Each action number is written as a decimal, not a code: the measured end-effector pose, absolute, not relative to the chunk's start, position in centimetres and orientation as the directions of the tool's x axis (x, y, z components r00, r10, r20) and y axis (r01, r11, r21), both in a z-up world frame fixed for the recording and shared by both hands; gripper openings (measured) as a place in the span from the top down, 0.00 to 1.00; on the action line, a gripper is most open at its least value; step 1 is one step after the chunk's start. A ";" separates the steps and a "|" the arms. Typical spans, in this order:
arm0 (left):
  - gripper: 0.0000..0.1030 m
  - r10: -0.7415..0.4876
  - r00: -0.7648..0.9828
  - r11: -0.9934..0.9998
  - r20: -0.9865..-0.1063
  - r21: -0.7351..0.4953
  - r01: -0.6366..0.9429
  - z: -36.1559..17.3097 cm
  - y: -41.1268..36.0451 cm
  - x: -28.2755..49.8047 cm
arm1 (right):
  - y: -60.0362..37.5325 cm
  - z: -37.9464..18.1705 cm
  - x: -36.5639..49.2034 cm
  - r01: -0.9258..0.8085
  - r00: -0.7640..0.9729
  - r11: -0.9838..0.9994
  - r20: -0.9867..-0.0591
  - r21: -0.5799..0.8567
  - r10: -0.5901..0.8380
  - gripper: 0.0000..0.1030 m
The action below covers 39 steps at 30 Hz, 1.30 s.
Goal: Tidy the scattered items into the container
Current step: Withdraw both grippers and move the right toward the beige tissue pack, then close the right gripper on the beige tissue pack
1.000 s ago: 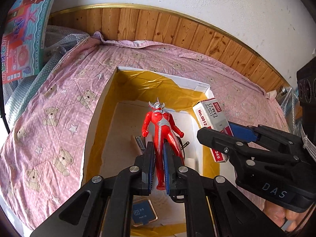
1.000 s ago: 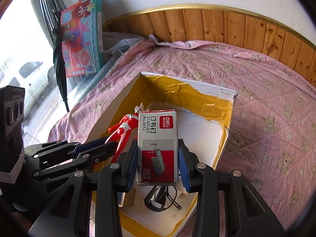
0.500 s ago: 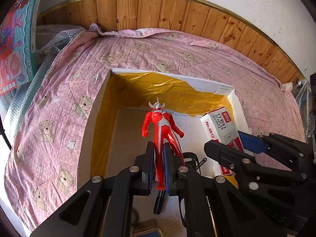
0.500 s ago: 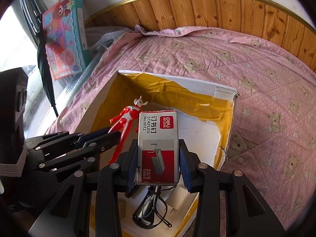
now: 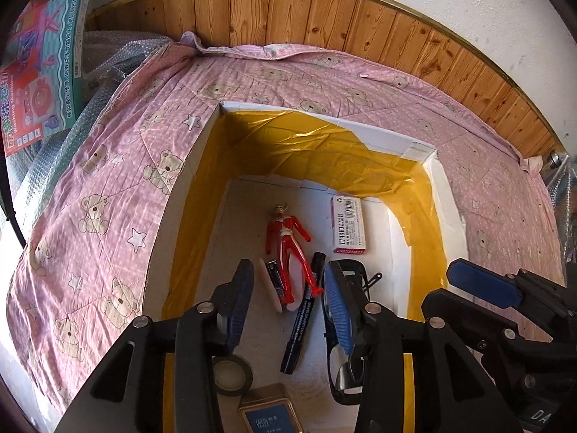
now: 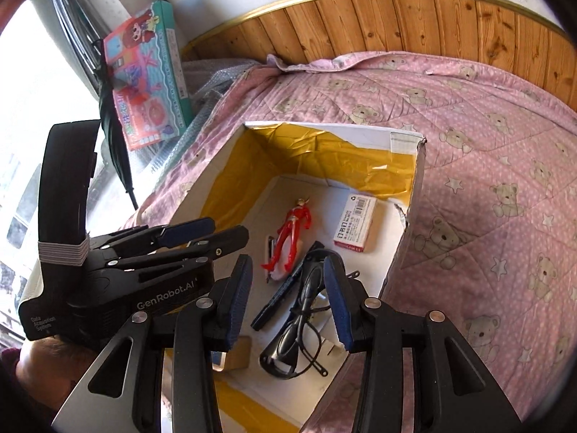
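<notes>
Hovering over the box (image 5: 445,195), both grippers (left (image 5: 288,299), right (image 6: 286,290)) spread and empty.

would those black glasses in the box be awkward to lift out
Probably. The glasses have thin frames with arms splayed, so they would likely flex or swing in a pinch. They lie against the marker, which looks round and might roll if nudged. Lenses seem scratch-prone.

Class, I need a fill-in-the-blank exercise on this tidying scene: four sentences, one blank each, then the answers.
1. The toy figure lying in the box is mainly ____ in colour.
2. Both the left hand-held gripper and the right hand-held gripper are ____.
3. The staple box lies ____ the box.
4. The blanket is printed with stars and ____.

Answers: red; open; inside; bears
</notes>
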State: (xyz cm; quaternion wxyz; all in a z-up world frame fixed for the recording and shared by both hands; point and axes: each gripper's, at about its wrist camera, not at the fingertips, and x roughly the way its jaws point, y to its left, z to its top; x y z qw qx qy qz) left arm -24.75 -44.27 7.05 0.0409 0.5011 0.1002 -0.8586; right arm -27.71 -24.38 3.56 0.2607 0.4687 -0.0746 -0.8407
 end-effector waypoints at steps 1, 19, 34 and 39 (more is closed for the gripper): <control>0.53 0.036 -0.506 -0.976 -0.862 -0.138 0.166 7.6 -44.1 -24.1 | -24.1 3.8 -27.0 0.374 -0.430 -0.849 -0.741 0.374 -0.516 0.57; 0.49 0.093 -0.620 -0.966 -0.779 -0.220 0.132 11.8 -40.8 -13.0 | -20.7 6.4 -15.4 0.478 -0.484 -0.799 -0.650 0.364 -0.586 0.57; 0.47 0.221 -0.585 -0.975 -0.780 -0.174 -0.136 11.8 -29.4 -8.2 | -13.3 3.3 -6.7 0.423 -0.521 -0.844 -0.673 0.329 -0.524 0.57; 0.46 0.284 -0.521 -0.946 -0.805 -0.145 -0.291 10.0 -24.8 -7.7 | -9.6 1.1 -4.5 0.377 -0.511 -0.871 -0.714 0.314 -0.478 0.57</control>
